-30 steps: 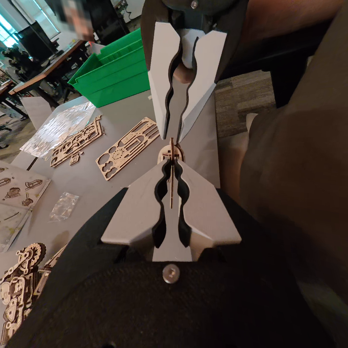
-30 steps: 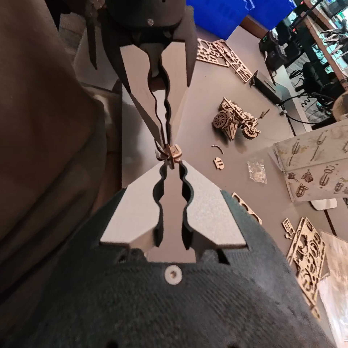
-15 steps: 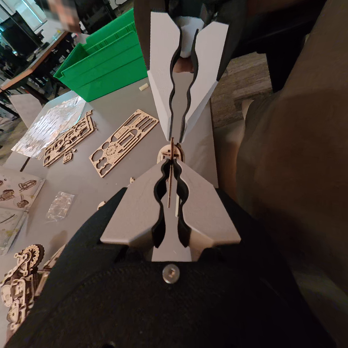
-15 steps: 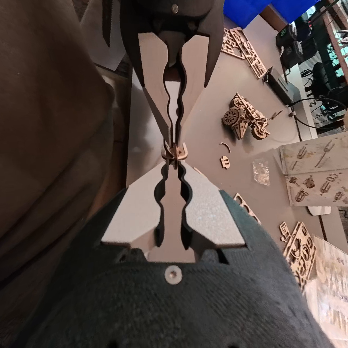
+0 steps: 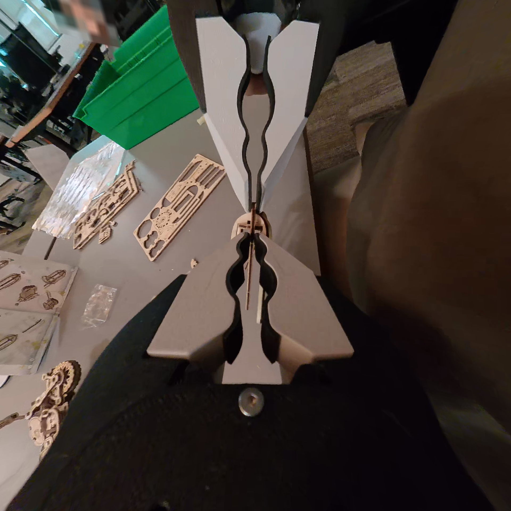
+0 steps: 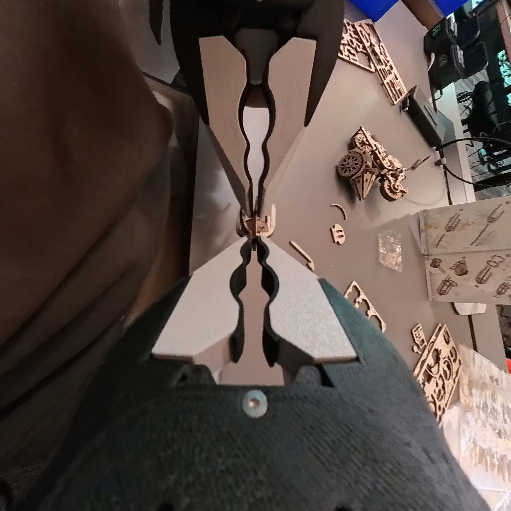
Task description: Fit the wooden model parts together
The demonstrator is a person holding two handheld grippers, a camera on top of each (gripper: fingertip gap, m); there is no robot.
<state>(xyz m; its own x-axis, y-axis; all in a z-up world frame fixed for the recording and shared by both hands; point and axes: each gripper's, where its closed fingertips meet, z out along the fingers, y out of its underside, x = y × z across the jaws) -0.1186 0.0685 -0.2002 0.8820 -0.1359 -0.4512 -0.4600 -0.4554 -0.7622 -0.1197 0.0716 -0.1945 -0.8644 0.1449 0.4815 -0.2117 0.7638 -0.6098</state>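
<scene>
A small wooden model part (image 5: 250,225) is held in the air between both grippers, above the near edge of the grey table (image 5: 119,265). My left gripper (image 5: 250,235) is shut on its thin flat piece, which runs back edge-on between the fingers. My right gripper (image 6: 253,241) is shut on the same part (image 6: 255,225) from the opposite side. Each gripper shows in the other's view, coming down from the top: the right gripper (image 5: 253,206) in the left wrist view, the left gripper (image 6: 254,210) in the right wrist view. The tips nearly touch.
Cut-out wooden sheets (image 5: 177,210), a foil bag (image 5: 80,188), a green bin (image 5: 138,88) and instruction sheets (image 5: 30,287) lie to the left. A built wooden motorcycle (image 6: 370,168), loose parts (image 6: 338,233) and more sheets (image 6: 434,370) lie on the table. A person's sleeve (image 6: 69,193) is close. Both grippers' tips are close together, under 4 cm apart. The built wooden motorcycle (image 6: 370,168) is about 25 centimetres from both grippers' fingertips.
The right gripper has moved in tip to tip with the left gripper and its fingers have closed on the wooden part. The left gripper has kept its hold.
</scene>
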